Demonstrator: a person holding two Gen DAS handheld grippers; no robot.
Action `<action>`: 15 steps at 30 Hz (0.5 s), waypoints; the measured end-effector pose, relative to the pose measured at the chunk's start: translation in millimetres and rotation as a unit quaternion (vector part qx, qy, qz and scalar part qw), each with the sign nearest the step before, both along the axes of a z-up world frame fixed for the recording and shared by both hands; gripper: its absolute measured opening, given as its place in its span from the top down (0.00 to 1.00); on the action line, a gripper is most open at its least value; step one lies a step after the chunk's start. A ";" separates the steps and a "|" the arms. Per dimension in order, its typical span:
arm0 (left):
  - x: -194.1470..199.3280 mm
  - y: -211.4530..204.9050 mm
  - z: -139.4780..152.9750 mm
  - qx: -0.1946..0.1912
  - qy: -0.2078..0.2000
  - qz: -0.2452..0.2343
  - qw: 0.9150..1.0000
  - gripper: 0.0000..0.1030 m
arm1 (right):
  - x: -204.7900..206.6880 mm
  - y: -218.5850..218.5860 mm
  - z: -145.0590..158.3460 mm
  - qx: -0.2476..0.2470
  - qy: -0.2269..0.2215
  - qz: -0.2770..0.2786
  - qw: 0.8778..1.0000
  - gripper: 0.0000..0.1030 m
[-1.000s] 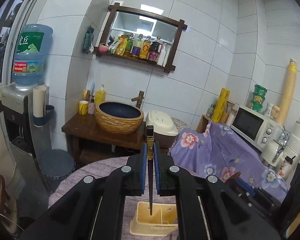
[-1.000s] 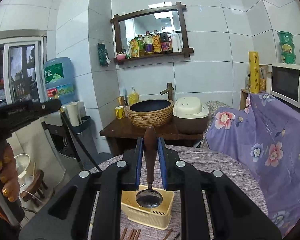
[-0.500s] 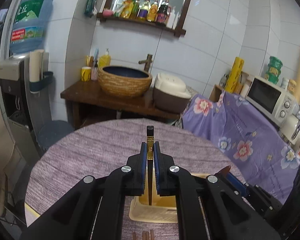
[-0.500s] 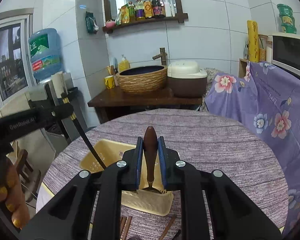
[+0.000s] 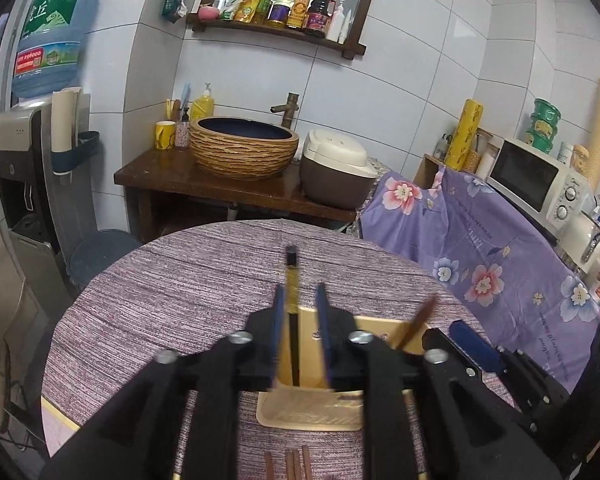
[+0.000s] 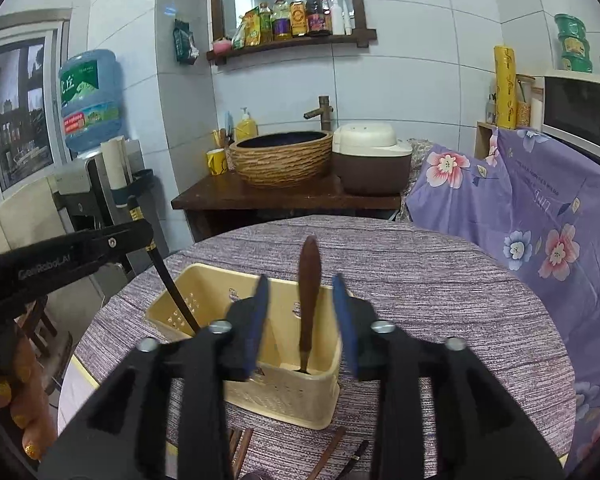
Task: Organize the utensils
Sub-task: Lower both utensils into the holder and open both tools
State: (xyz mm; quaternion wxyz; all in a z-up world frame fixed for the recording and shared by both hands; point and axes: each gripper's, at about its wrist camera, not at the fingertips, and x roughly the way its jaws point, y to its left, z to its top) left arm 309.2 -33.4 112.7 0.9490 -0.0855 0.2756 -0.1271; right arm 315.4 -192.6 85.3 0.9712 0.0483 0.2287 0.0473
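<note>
A cream plastic utensil holder [image 6: 284, 392] stands on the round purple-clothed table; it also shows in the left wrist view [image 5: 312, 412]. My left gripper [image 5: 300, 300] is open right above it, and a black chopstick with a gold band [image 5: 291, 292] stands between its jaws, leaning on the left one, tip down in the holder. My right gripper [image 6: 300, 300] is open, and the brown-handled spoon [image 6: 309, 280] stands free in the holder's right compartment. The chopstick [image 6: 172, 292] shows in the left compartment.
Several brown chopsticks [image 5: 292, 462] lie on the cloth [image 5: 160, 292] in front of the holder, also seen in the right wrist view [image 6: 240, 448]. A flowered purple cover [image 6: 540, 216] drapes furniture to the right. A wooden stand with a woven basin [image 5: 244, 152] is behind the table.
Both grippers came down over the holder and opened. The spoon and the black chopstick went into the holder and were let go.
</note>
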 end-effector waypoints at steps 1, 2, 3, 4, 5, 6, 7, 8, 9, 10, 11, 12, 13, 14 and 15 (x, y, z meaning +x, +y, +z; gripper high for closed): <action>-6.9 2.5 0.2 0.003 -0.008 0.002 1.000 0.48 | -6.9 -2.5 1.1 0.002 -0.007 -0.004 1.000 0.58; -13.1 3.2 -0.5 0.005 -0.015 0.007 1.000 0.45 | -10.8 -3.7 2.4 0.001 -0.010 -0.006 1.000 0.58; -21.5 5.8 -2.4 0.009 -0.021 0.012 1.000 0.43 | -16.2 -5.3 2.7 -0.001 -0.011 -0.008 1.000 0.58; -29.0 7.7 -5.9 0.017 -0.019 0.014 1.000 0.42 | -23.8 -7.9 1.9 -0.003 -0.011 -0.012 1.000 0.58; -34.2 7.9 -9.8 0.023 -0.014 0.013 1.000 0.41 | -30.9 -10.6 -0.3 -0.005 -0.010 -0.015 1.000 0.58; -41.5 9.8 -16.6 0.030 -0.007 0.010 0.999 0.39 | -36.8 -12.8 -2.3 -0.008 -0.007 -0.017 1.000 0.58; -48.7 11.5 -24.7 0.036 0.001 0.011 0.999 0.38 | -45.8 -16.4 -8.2 -0.012 -0.001 -0.021 1.000 0.58; -54.5 13.2 -32.4 0.043 0.007 0.013 0.999 0.38 | -52.4 -19.2 -14.1 -0.016 0.006 -0.027 0.999 0.58; -60.3 14.7 -41.9 0.053 0.016 0.014 0.998 0.38 | -59.6 -22.8 -22.2 -0.020 0.018 -0.035 0.999 0.58; -67.3 16.4 -55.8 0.066 0.028 0.017 0.997 0.38 | -65.8 -26.3 -29.3 -0.020 0.028 -0.041 0.999 0.58; -71.6 16.6 -67.9 0.075 0.041 0.017 0.996 0.39 | -72.7 -30.7 -39.1 -0.018 0.041 -0.047 0.998 0.58; -75.0 17.1 -79.5 0.081 0.055 0.013 0.995 0.39 | -78.5 -34.1 -47.3 -0.015 0.054 -0.054 0.997 0.58; -78.0 18.8 -89.9 0.084 0.068 0.011 0.994 0.44 | -84.7 -38.1 -57.6 -0.012 0.067 -0.064 0.996 0.58; -80.7 19.7 -102.8 0.082 0.086 0.008 0.993 0.46 | -90.5 -41.6 -67.6 -0.009 0.081 -0.070 0.994 0.58; -82.9 21.1 -114.1 0.078 0.103 0.005 0.992 0.50 | -95.9 -44.4 -77.1 -0.007 0.093 -0.075 0.993 0.58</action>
